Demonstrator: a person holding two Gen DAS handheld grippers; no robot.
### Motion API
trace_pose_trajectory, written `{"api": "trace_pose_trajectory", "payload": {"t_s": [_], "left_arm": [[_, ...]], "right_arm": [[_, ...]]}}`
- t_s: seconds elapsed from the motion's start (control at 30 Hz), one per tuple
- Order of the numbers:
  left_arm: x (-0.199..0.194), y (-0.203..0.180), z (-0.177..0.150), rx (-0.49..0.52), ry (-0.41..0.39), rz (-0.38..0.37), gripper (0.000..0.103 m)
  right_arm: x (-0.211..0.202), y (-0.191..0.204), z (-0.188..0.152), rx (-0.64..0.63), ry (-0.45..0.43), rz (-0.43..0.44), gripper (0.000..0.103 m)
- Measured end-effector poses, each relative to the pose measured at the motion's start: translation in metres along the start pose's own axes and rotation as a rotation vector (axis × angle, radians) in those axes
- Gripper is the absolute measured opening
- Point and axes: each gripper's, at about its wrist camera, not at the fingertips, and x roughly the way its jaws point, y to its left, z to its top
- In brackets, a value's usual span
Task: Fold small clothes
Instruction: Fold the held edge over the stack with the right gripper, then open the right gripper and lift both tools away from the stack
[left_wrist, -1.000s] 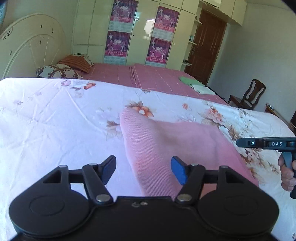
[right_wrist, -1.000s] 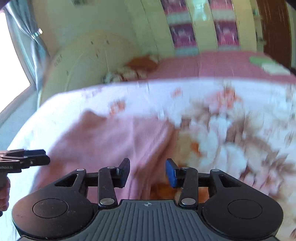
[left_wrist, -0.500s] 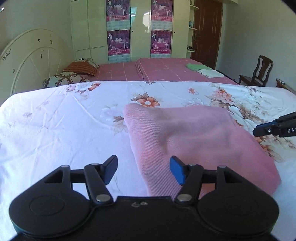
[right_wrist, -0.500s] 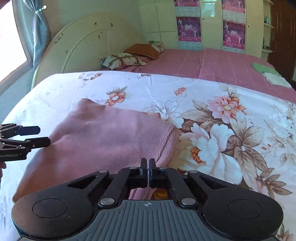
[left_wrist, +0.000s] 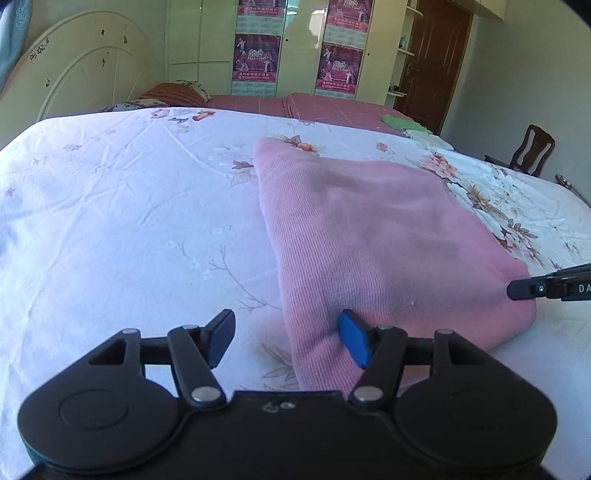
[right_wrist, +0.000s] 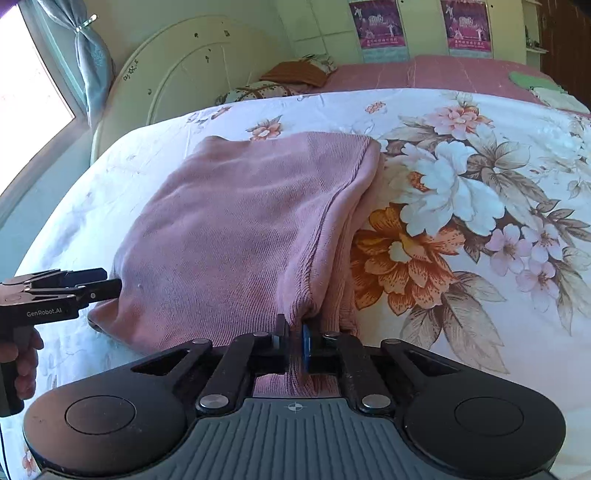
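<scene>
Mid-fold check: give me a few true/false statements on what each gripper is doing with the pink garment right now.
1. The right gripper is shut on the near edge of the pink garment. True.
2. The left gripper is shut on the garment. False: its jaws stand open, one finger over the sheet, the other over the garment's edge.
3. The garment hangs in the air. False: it lies on the flowered sheet.
4. A green cloth lies on the far bed. True.
</scene>
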Motion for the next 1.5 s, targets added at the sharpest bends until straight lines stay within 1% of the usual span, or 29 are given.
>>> {"api": "trace_pose_trajectory", "payload": {"t_s": [0.07, 0.13, 0.2, 0.27, 0.33, 0.37, 0.43, 0.47, 0.53, 0.57, 0.6, 0.7, 0.8, 0.9, 0.93, 0.97, 1.0, 1.03, 1.07, 1.13, 1.17, 1.2, 1.23, 1.27, 1.3, 1.33, 1.37, 1.43, 1.5], "left_arm": [[0.004, -0.004, -0.004, 0.040, 0.029, 0.034, 0.064], [0.012, -0.005, -0.011, 0.040, 0.058, 0.031, 0.064], [0.004, -0.006, -0.010, 0.044, 0.052, 0.032, 0.062], [-0.015, -0.004, -0.009, 0.032, -0.001, 0.003, 0.062], [-0.024, -0.002, -0.010, 0.026, -0.002, -0.005, 0.062], [-0.023, -0.002, -0.013, 0.032, 0.009, 0.002, 0.062], [-0.011, 0.000, -0.021, 0.018, 0.048, 0.006, 0.062], [-0.005, 0.001, -0.026, 0.005, 0.062, 0.001, 0.063], [-0.004, 0.001, -0.034, -0.001, 0.044, 0.013, 0.065], [-0.006, 0.000, -0.034, -0.006, 0.045, 0.018, 0.065], [-0.010, -0.001, -0.034, -0.011, 0.044, 0.024, 0.065], [-0.026, -0.008, -0.040, 0.001, 0.017, 0.041, 0.064], [-0.033, -0.018, -0.053, 0.022, 0.017, 0.055, 0.064], [-0.035, -0.028, -0.065, 0.029, 0.037, 0.069, 0.064], [-0.038, -0.031, -0.067, 0.027, 0.025, 0.078, 0.064], [-0.042, -0.034, -0.069, 0.022, 0.005, 0.073, 0.060], [-0.044, -0.037, -0.069, 0.016, -0.009, 0.057, 0.026], [-0.044, -0.039, -0.069, 0.004, 0.000, 0.054, 0.004], [-0.042, -0.042, -0.069, -0.018, 0.013, 0.072, 0.000], [-0.045, -0.047, -0.068, -0.029, -0.010, 0.068, 0.000], [-0.048, -0.052, -0.068, -0.040, -0.015, 0.073, 0.012], [-0.052, -0.056, -0.068, -0.058, -0.023, 0.084, 0.054], [-0.060, -0.062, -0.070, -0.070, -0.056, 0.110, 0.082], [-0.072, -0.069, -0.074, -0.070, -0.117, 0.143, 0.098], [-0.084, -0.077, -0.079, -0.045, -0.159, 0.135, 0.097], [-0.090, -0.082, -0.081, -0.030, -0.149, 0.120, 0.097], [-0.097, -0.087, -0.084, -0.031, -0.145, 0.120, 0.097], [-0.117, -0.097, -0.093, -0.035, -0.160, 0.110, 0.097], [-0.141, -0.109, -0.100, -0.020, -0.176, 0.109, 0.100]], "right_arm": [[-0.009, -0.005, 0.000, -0.009, -0.006, -0.023, 0.003], [-0.006, -0.011, -0.003, -0.017, 0.019, -0.055, 0.003], [0.003, -0.014, -0.008, -0.031, 0.032, -0.076, 0.003], [-0.005, -0.013, -0.005, 0.002, 0.020, -0.073, 0.004], [-0.026, -0.006, -0.002, 0.010, -0.046, -0.072, 0.004], [-0.037, 0.003, 0.000, -0.021, -0.084, -0.080, 0.004], [-0.042, 0.014, 0.001, -0.063, -0.109, -0.076, 0.004], [-0.039, 0.019, 0.000, -0.072, -0.103, -0.065, 0.004], [-0.021, 0.025, -0.006, -0.121, -0.045, -0.073, 0.004], [-0.005, 0.025, -0.014, -0.150, 0.011, -0.126, 0.004], [0.002, 0.022, -0.021, -0.158, 0.030, -0.162, 0.006], [-0.013, 0.018, -0.025, -0.107, -0.003, -0.139, 0.007], [-0.033, 0.020, -0.030, -0.077, -0.054, -0.122, 0.007], [-0.035, 0.022, -0.040, -0.060, -0.034, -0.135, 0.007], [-0.034, 0.022, -0.044, -0.059, -0.022, -0.145, 0.007], [-0.034, 0.022, -0.049, -0.054, -0.019, -0.149, 0.007], [-0.036, 0.022, -0.053, -0.046, -0.023, -0.150, 0.007], [-0.037, 0.023, -0.056, -0.043, -0.027, -0.144, 0.007], [-0.038, 0.025, -0.060, -0.042, -0.034, -0.138, 0.007], [-0.036, 0.029, -0.064, -0.045, -0.025, -0.143, 0.007], [-0.036, 0.031, -0.067, -0.040, -0.019, -0.146, 0.007], [-0.038, 0.032, -0.071, -0.032, -0.021, -0.142, 0.007], [-0.040, 0.035, -0.075, -0.024, -0.020, -0.151, 0.007], [-0.044, 0.038, -0.079, -0.019, -0.024, -0.180, 0.037], [-0.050, 0.042, -0.086, -0.017, -0.046, -0.231, 0.101], [-0.062, 0.047, -0.095, -0.028, -0.114, -0.253, 0.102], [-0.072, 0.051, -0.102, -0.045, -0.150, -0.239, 0.102], [-0.087, 0.055, -0.113, -0.031, -0.140, -0.235, 0.102], [-0.110, 0.065, -0.125, -0.029, -0.159, -0.236, 0.102]]}}
